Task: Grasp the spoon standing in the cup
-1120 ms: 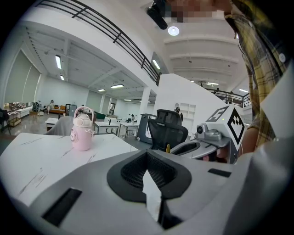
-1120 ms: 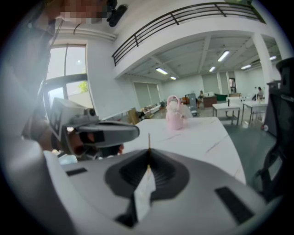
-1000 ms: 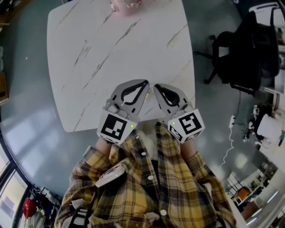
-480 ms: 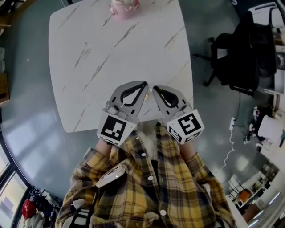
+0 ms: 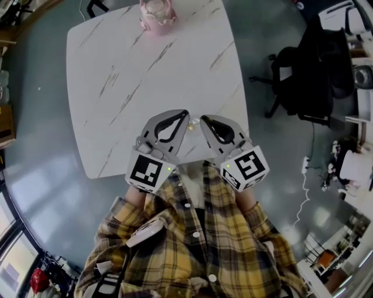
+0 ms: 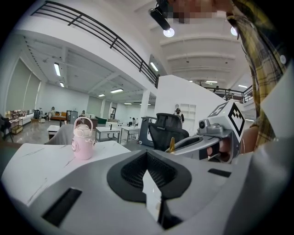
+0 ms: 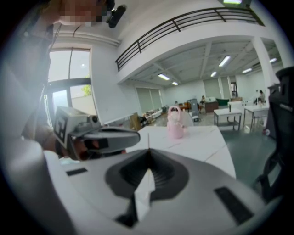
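A pink cup (image 5: 157, 13) stands at the far edge of the white marble table (image 5: 116, 75); it also shows far off in the left gripper view (image 6: 83, 143) and the right gripper view (image 7: 176, 123). I cannot make out a spoon in it. My left gripper (image 5: 185, 112) and right gripper (image 5: 203, 119) hover side by side over the table's near edge, far from the cup, jaws closed with nothing between them. Between their tips sits a small gold-coloured thing (image 5: 191, 123), which in the left gripper view (image 6: 172, 144) pokes up; what it is I cannot tell.
A black office chair (image 5: 317, 75) stands on the grey floor right of the table. A white cable and power strip (image 5: 303, 166) lie further right. Other tables and chairs show in the distance behind the cup (image 6: 110, 132).
The head view has tilted, so the cup and table sit lower in the picture. Both grippers stay shut near the table's near edge.
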